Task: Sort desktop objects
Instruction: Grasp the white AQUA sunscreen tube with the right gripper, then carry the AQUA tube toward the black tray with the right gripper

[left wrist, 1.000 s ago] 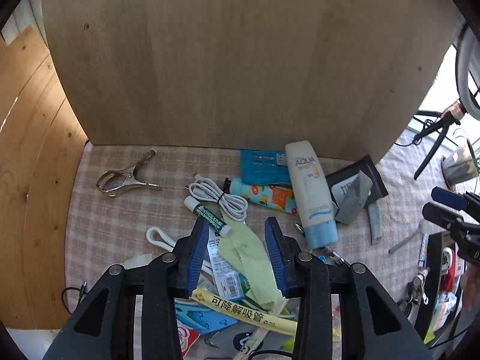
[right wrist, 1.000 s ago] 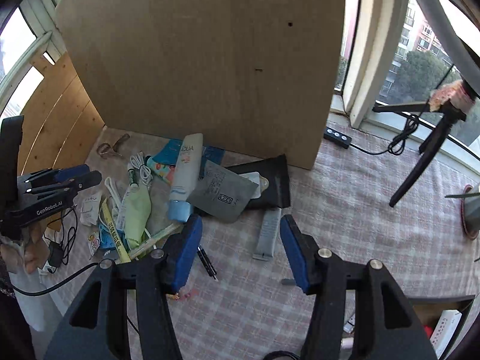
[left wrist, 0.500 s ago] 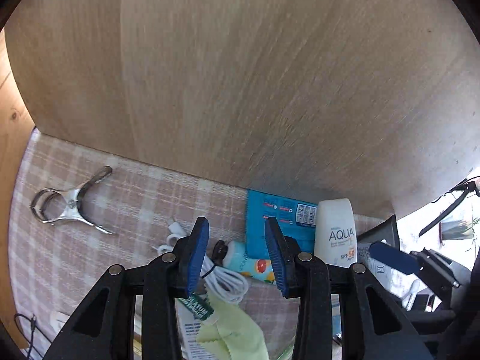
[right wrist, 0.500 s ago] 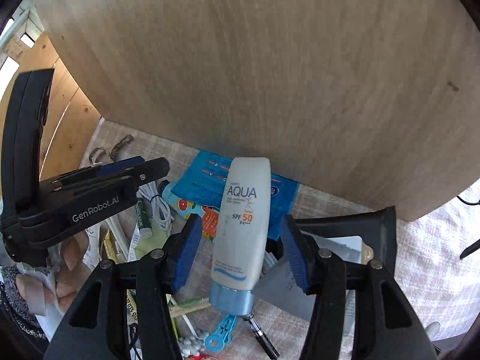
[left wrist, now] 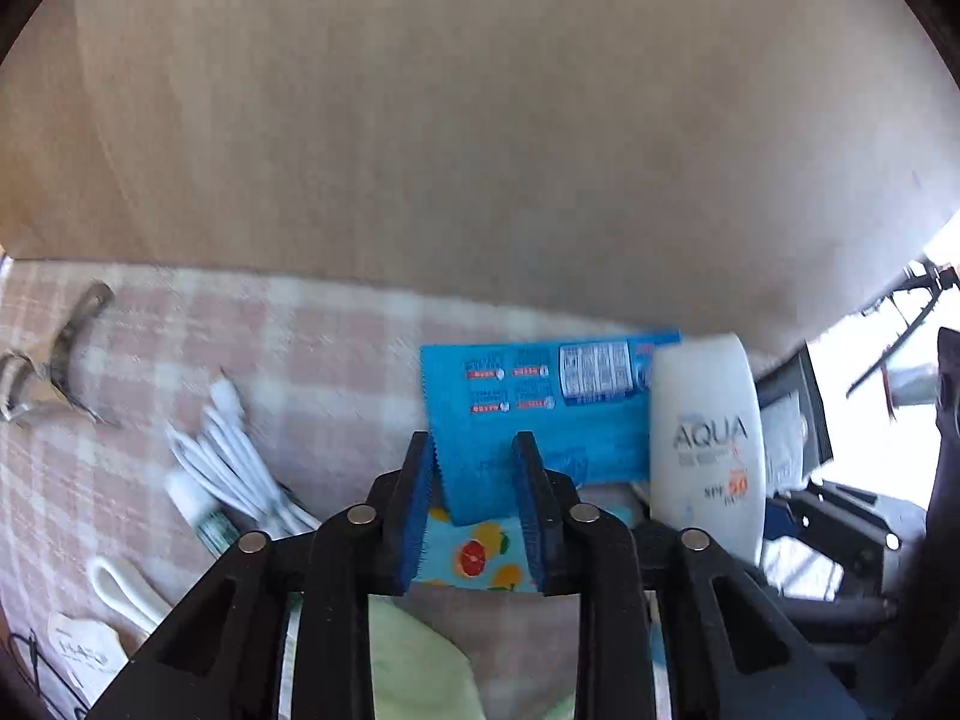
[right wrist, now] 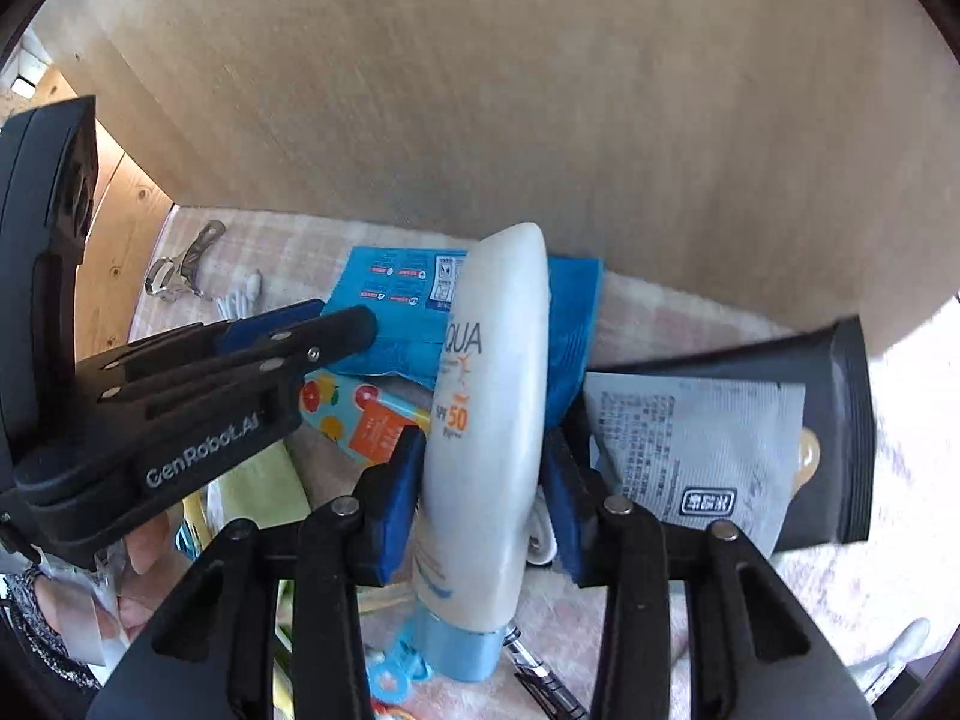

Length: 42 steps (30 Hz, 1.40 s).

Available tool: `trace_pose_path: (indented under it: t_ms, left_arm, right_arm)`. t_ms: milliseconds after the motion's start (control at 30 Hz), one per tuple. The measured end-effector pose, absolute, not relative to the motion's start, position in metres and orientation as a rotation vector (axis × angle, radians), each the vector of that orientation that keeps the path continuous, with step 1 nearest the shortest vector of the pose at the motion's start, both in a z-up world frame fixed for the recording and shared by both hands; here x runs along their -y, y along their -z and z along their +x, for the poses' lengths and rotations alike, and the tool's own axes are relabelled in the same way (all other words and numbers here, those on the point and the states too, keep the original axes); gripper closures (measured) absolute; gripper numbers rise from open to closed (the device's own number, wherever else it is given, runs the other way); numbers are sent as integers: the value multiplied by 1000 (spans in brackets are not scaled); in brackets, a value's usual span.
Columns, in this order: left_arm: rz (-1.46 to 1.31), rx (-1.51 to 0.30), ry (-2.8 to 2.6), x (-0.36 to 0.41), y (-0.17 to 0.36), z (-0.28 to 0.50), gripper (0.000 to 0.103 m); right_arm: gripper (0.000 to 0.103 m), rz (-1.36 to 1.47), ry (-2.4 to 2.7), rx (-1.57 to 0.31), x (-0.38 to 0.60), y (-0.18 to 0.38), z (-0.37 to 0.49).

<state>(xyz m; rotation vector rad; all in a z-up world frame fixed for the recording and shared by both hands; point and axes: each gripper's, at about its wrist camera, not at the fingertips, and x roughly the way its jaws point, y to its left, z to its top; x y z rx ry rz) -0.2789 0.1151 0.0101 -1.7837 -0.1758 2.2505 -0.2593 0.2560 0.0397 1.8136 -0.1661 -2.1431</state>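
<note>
A white AQUA sunscreen tube (right wrist: 498, 360) with a blue cap lies on the checked cloth, across a blue packet (right wrist: 390, 300). My right gripper (right wrist: 483, 456) points steeply down around it. Its jaws are closing and both blue pads touch the tube's sides. My left gripper (left wrist: 474, 450) hangs just left of the sunscreen tube (left wrist: 708, 450). Its jaws are closing too, with a gap still between them. In that gap I see the corner of the blue packet (left wrist: 540, 420) and a fruit-patterned tube (left wrist: 480, 558). I see no pad pressing on either. The right wrist view shows the left gripper (right wrist: 348, 324) from the side.
An upright wooden board (left wrist: 480, 120) closes the back. A coiled white cable (left wrist: 234, 462), a green-and-white stick (left wrist: 198, 516) and a metal clip (left wrist: 54, 372) lie to the left. A grey sachet (right wrist: 690, 450) on a black pouch (right wrist: 840, 420) lies to the right. A hand (right wrist: 144, 546) holds the left gripper.
Both grippers have sunk toward the pile and their jaws have narrowed. The right pads now flank the sunscreen tube closely. The left has shifted right, over the blue packet's corner.
</note>
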Motion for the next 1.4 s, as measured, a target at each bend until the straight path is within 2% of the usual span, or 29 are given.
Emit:
trace_pose_path:
  t_ms: [167,300,533,700,833,900,1000,1167,1400]
  left_arm:
    - [-1766,-1,-2198,-152,-10,-227,83]
    - [-1738,-136,-2164,-180,-11,-178,83]
    - [-1744,-229,-2071,-200,-10,-111,82]
    - [-1751,-225,-2082,-195,-14,-80,82]
    - [-1694,-197,-2147,-189,-37,-65,74]
    - [-1647,-175,-2191,-182,-55,-59,70]
    - [-1607,-109,-2242,-164,-81,-75,63]
    - [-1637,24,-2239,-141,-80,-74,63]
    - [-1622,30,-2129,-163,-75,-21,63]
  right_arm:
    - [71,1845,2142,184,-287,-38,-220]
    - [72,1859,2152,303,-319,-36,-180]
    - [74,1896,2147,314,-350,-32,-102]
    - [75,1907,2132,283,-357,-32,-57]
    - [71,1913,2125,228,-358,-32,-41]
    - [65,1923,2142,253,-363,-33,-39]
    - [64,1907,2162,301,-370,-36,-35]
    - [64,1884,2162,351,-378,-33,-28]
    - [64,1891,2121,475,-377,-29,-21]
